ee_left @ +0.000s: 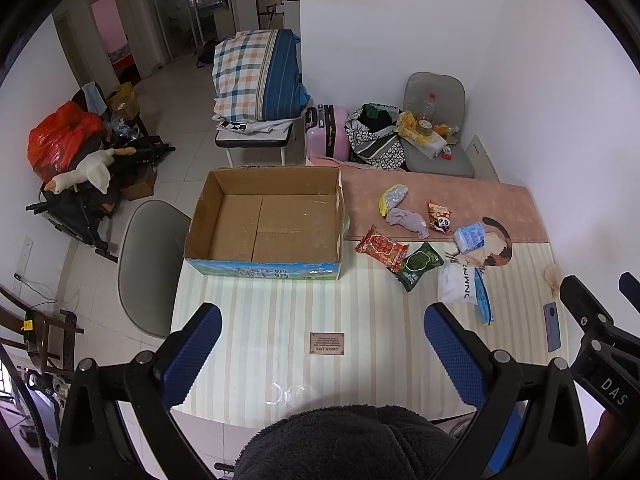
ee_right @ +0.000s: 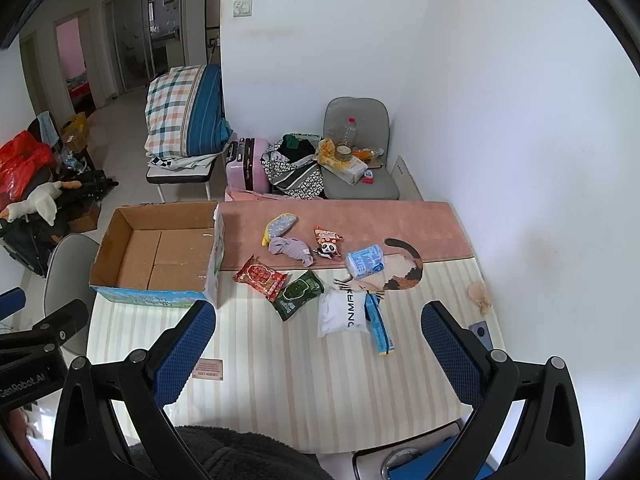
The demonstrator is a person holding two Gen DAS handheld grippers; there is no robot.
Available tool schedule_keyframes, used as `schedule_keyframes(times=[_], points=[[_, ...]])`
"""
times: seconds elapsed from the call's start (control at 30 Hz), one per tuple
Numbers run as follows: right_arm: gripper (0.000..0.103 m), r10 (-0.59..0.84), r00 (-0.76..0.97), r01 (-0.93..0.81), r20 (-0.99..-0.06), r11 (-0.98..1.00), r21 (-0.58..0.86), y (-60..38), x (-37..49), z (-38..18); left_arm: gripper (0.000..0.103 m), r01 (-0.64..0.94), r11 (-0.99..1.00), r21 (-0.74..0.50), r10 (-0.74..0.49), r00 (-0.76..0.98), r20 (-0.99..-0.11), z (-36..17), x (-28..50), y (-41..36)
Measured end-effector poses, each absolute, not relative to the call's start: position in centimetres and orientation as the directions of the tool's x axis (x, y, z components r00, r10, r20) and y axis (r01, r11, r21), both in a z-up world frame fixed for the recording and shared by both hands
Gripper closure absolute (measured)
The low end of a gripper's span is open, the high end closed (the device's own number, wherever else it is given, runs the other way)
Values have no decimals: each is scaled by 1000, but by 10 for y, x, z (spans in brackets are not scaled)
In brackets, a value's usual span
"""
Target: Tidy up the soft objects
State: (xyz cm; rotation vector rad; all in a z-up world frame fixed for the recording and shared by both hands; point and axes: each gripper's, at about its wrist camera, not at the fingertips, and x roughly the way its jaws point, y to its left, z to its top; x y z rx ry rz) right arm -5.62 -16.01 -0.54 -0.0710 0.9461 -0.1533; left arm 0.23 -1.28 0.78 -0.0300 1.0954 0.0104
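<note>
An empty cardboard box (ee_left: 272, 220) (ee_right: 160, 256) stands on the table's left. To its right lie soft items: a red packet (ee_left: 381, 248) (ee_right: 260, 276), a green packet (ee_left: 418, 265) (ee_right: 298, 293), a white pouch (ee_left: 458, 283) (ee_right: 343, 312), a grey sock (ee_left: 408, 220) (ee_right: 290, 250), a yellow-grey pouch (ee_left: 392, 197) (ee_right: 280, 226), a panda toy (ee_left: 442, 222) (ee_right: 329, 248) and a blue tissue pack (ee_left: 470, 237) (ee_right: 365, 261). My left gripper (ee_left: 322, 344) and right gripper (ee_right: 318, 344) are open and empty above the table's near edge.
A blue tube (ee_right: 380, 330) lies beside the white pouch. A phone (ee_left: 552, 326) lies near the table's right edge. A grey chair (ee_left: 148, 264) stands left of the table. A suitcase (ee_left: 326, 134), bags and a loaded chair (ee_left: 436, 136) stand behind the table.
</note>
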Motion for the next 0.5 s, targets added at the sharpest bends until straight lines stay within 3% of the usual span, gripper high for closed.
schedule_keyframes(times=[0.5], points=[[0, -163, 580, 97, -798, 987, -131, -159, -57, -5, 0, -24, 999, -27, -13, 459, -888, 7, 2, -12]])
